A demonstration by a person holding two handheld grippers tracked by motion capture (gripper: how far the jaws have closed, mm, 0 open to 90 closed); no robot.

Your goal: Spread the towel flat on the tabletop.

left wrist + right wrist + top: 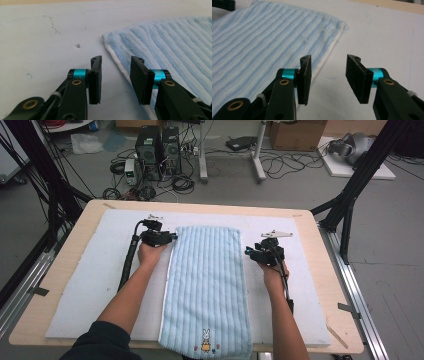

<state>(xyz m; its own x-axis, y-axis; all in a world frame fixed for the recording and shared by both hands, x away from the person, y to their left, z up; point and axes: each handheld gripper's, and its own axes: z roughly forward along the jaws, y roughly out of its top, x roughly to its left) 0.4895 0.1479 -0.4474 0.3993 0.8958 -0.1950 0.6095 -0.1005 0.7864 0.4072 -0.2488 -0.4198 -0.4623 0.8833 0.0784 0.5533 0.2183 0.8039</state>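
Observation:
A light blue striped towel lies lengthwise on a white mat, and its near end with a small rabbit picture hangs over the table's front edge. My left gripper sits low at the towel's left edge near the far left corner. In the left gripper view the left gripper is open, the towel and its white hem running under the right jaw. My right gripper is at the towel's right edge. In the right gripper view the right gripper is open, its left jaw over the towel's hem.
The mat covers most of a wooden table. A small dent marks the mat beyond the left gripper. Black frame posts flank the table. Computer towers and cables lie on the floor behind.

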